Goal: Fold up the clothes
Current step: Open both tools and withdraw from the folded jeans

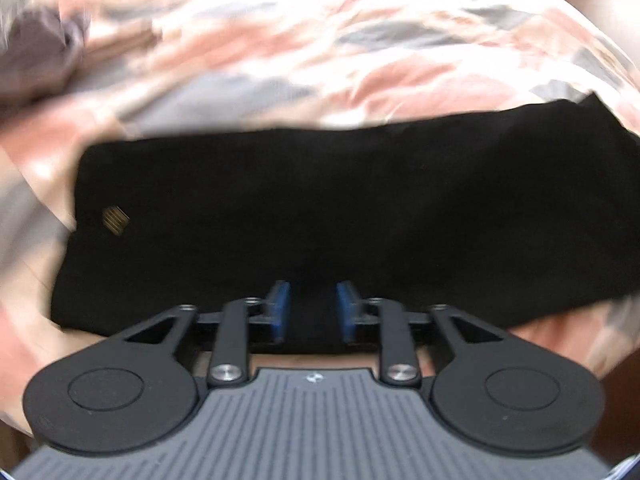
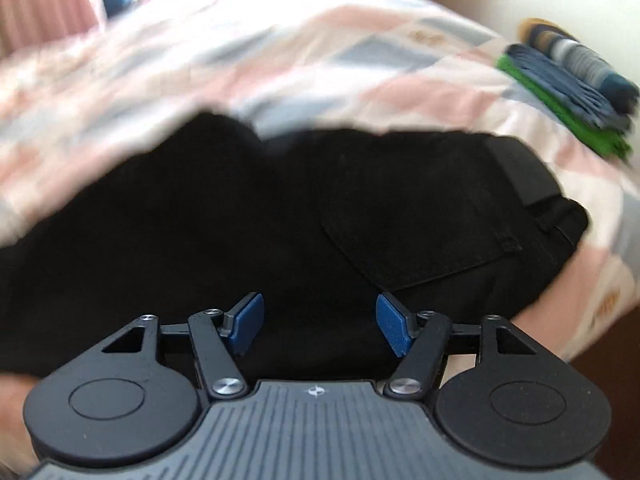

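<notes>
A bed fills both views, covered by a bedspread (image 1: 248, 52) printed in pink, grey and white patches; both pictures are smeared by blur. On it lies a pair of black trousers (image 1: 320, 208), spread flat in a long band across the middle of each picture.

In the left wrist view the trousers run from 9 o'clock to 3 o'clock, with a small gold striped label (image 1: 115, 221) near their end at 9 o'clock. The left gripper (image 1: 313, 309) sits at 6 o'clock over the near edge of the cloth. Its blue pads (image 1: 279, 308) stand slightly apart with black fabric showing in the gap; they clamp nothing. A crumpled grey-purple garment (image 1: 38, 56) lies on the bedspread at 10 o'clock, well apart from the trousers.

In the right wrist view the trousers (image 2: 240, 220) show a back pocket (image 2: 420, 224) and the waistband towards 3 o'clock. The right gripper (image 2: 320, 326) hangs at 6 o'clock above the near edge, its fingers spread wide and empty. At 2 o'clock a stack of folded clothes (image 2: 572, 84), green below with blue and striped pieces on top, rests on the bedspread (image 2: 240, 60) near the waistband but not touching it. A pink curtain (image 2: 40, 8) shows at 10 o'clock.
</notes>
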The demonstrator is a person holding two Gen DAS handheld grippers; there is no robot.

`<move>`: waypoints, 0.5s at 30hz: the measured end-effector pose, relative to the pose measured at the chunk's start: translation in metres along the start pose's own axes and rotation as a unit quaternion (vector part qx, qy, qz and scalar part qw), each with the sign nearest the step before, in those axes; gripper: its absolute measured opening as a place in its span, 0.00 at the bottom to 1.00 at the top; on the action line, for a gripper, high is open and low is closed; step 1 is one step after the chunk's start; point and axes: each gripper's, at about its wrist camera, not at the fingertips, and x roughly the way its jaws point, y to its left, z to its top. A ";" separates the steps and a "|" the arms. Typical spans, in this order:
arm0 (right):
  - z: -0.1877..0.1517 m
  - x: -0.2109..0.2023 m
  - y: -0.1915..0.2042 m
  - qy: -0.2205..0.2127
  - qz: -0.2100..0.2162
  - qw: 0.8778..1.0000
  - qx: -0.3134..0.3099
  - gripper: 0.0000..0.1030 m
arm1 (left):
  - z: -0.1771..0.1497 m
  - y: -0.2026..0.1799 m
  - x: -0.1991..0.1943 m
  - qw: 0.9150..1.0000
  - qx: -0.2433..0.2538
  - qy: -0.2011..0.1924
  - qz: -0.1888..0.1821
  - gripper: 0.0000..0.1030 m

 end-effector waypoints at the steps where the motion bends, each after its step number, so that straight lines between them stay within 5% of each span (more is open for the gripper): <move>1: -0.002 -0.020 0.008 -0.011 0.003 1.000 0.011 0.81 | -0.003 0.004 -0.015 1.000 0.006 -0.002 -0.007 0.42; 8: -0.022 -0.144 0.048 -0.042 0.030 0.998 0.048 0.97 | -0.015 0.039 -0.119 0.999 0.006 -0.003 -0.051 0.62; 15: -0.038 -0.241 0.082 -0.064 0.058 0.995 0.058 0.98 | -0.024 0.055 -0.201 0.998 0.048 -0.041 -0.018 0.79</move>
